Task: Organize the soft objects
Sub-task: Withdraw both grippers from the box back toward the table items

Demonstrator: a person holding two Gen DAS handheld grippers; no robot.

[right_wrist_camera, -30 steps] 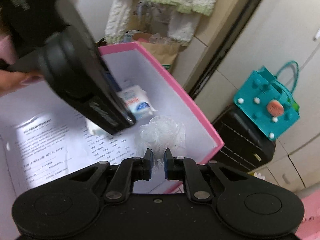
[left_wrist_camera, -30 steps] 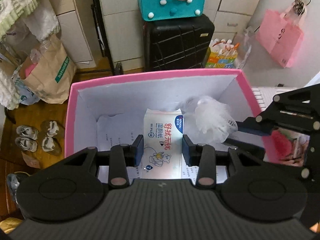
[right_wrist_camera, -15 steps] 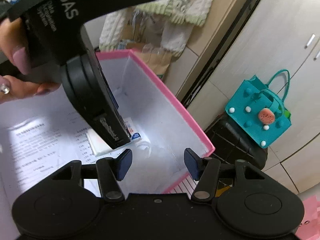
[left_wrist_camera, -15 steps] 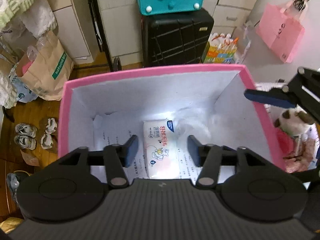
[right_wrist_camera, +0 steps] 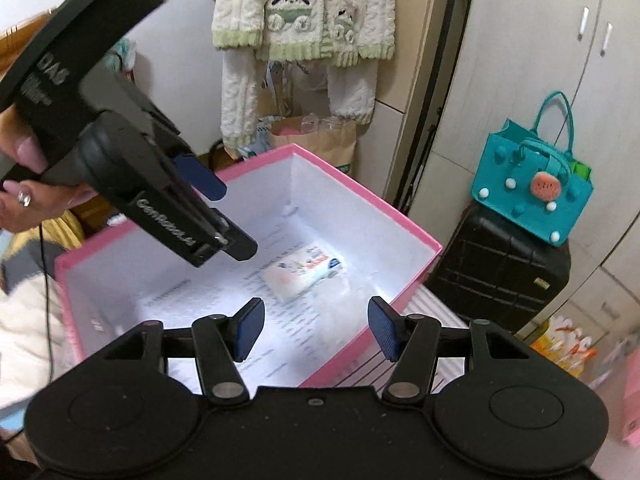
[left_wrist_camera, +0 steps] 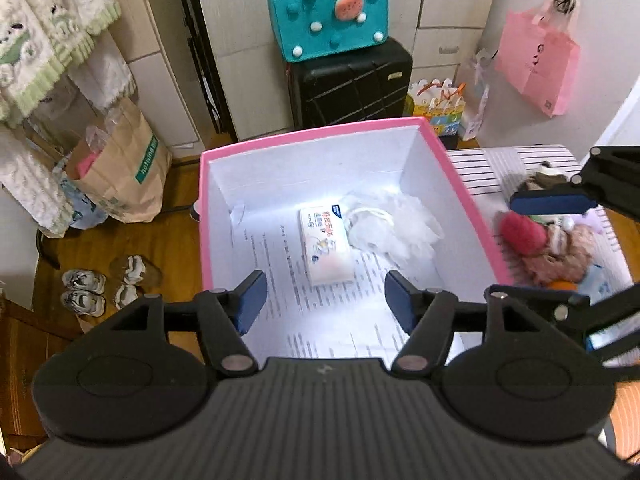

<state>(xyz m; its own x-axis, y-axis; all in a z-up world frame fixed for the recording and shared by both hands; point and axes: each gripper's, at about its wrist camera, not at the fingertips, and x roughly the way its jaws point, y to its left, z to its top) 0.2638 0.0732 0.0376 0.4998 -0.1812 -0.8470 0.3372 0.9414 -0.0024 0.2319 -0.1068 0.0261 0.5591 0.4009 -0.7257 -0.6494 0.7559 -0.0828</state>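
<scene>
While both grippers hang above the pink-rimmed cardboard box with white inner walls (left_wrist_camera: pixel 456 168), neither has anything between its pads. The left gripper (left_wrist_camera: pixel 322 300) has just been opening its jaws; they now stand well apart over the printed paper sheet (left_wrist_camera: pixel 320 320) that lines the box floor, and the gap between them is bare. The right gripper (right_wrist_camera: pixel 316 328) has also just spread its jaws, which stand apart over the near right part of the box with nothing in them.

Inside the box, a white rectangular pack of wet wipes with blue and red print (left_wrist_camera: pixel 326 250) lies flat on the paper lining, towards the far wall. Just to its right, touching or nearly touching it, sits a white mesh bath sponge (left_wrist_camera: pixel 394 226), close to the far right corner of the box. In the right wrist view this sponge is only a pale blur.

The box stands on a surface covered with a white cloth with thin dark stripes (left_wrist_camera: pixel 480 162). To the right of the box on that cloth lies a heap of plush toys in red, brown and purple (left_wrist_camera: pixel 548 240), close to the box's right wall. The right gripper's blue pad shows above this heap in the left wrist view.

In the right wrist view a person's hand (right_wrist_camera: pixel 24 188) holds the left gripper's black body above the left side of the box.
</scene>
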